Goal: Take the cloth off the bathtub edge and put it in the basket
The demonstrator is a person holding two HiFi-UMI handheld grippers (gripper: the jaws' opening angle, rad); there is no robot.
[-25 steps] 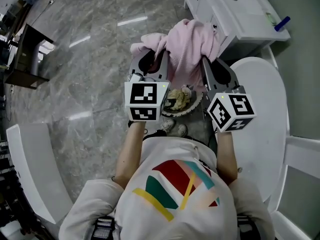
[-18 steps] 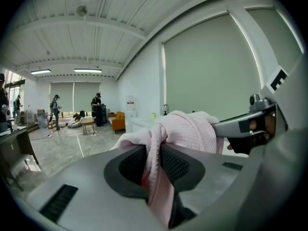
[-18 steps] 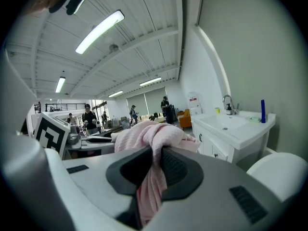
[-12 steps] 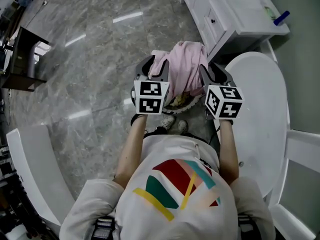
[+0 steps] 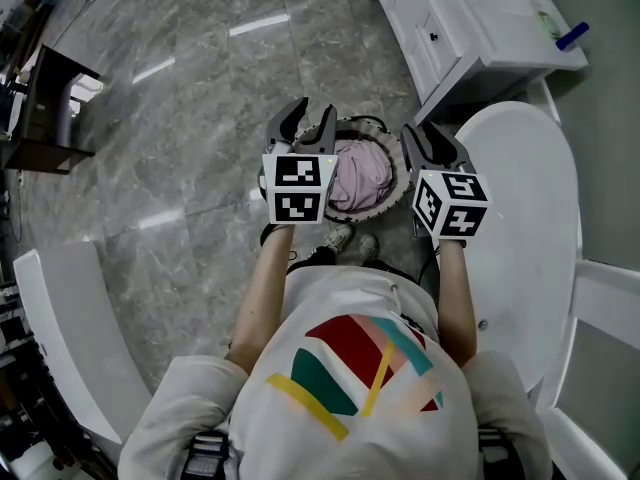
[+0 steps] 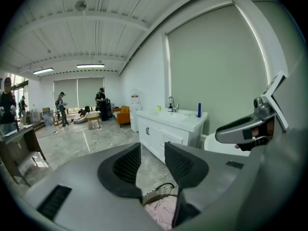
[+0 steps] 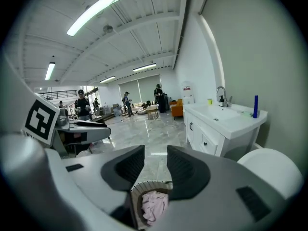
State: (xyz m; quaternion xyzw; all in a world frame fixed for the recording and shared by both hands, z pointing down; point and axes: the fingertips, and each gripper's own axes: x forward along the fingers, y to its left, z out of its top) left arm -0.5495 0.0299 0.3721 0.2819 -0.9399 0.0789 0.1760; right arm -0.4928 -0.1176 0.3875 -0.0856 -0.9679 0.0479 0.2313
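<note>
**Cloth [image 5: 352, 171] in basket [image 5: 393, 190], both grippers open**

Seen from the head camera, the pink cloth lay bunched inside the round basket on the grey floor [image 5: 180, 118], just beside the white bathtub [image 5: 525, 228]. The left gripper [image 5: 307, 120] hung over the basket's left rim and the right gripper [image 5: 428, 136] over its right rim. Each gripper's jaws had just been opening and stood apart with nothing between them. Each gripper's own view showed the cloth in the basket below the gap. A white cabinet [image 5: 470, 28] stood beyond.
</note>
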